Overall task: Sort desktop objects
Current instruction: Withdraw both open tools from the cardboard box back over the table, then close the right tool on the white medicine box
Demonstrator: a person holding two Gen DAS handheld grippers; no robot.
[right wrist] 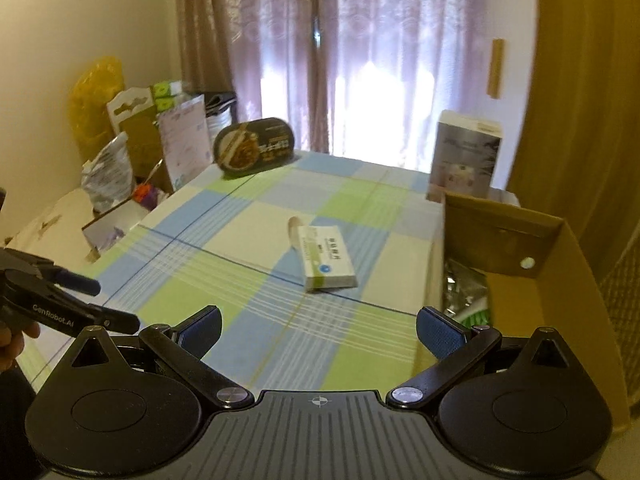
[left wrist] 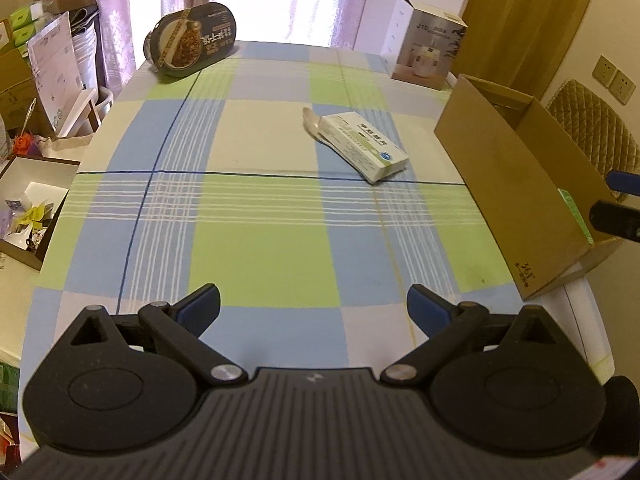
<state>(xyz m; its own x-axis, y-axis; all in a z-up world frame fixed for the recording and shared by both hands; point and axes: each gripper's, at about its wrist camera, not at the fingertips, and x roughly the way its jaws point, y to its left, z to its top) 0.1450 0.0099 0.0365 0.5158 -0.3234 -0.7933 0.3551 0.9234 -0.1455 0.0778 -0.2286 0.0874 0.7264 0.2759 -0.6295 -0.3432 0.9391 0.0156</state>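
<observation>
A white and green medicine box (left wrist: 366,146) (right wrist: 329,257) lies on the checked tablecloth (left wrist: 256,240) (right wrist: 248,280), resting partly on a pale spoon (left wrist: 311,120) (right wrist: 294,229). An open cardboard box (left wrist: 520,184) (right wrist: 516,240) stands at the table's right edge with a green item and a foil packet inside. My left gripper (left wrist: 314,310) is open over the near part of the cloth, holding nothing. My right gripper (right wrist: 318,334) is open too, beside the cardboard box, and empty. The left gripper also shows at the left edge of the right wrist view.
A dark oval food container (left wrist: 191,40) (right wrist: 254,148) leans at the far left corner. A white appliance carton (left wrist: 426,44) (right wrist: 464,156) stands far right. Boxes, bags and papers (left wrist: 36,80) crowd the floor left of the table. A quilted chair (left wrist: 592,128) sits behind the cardboard box.
</observation>
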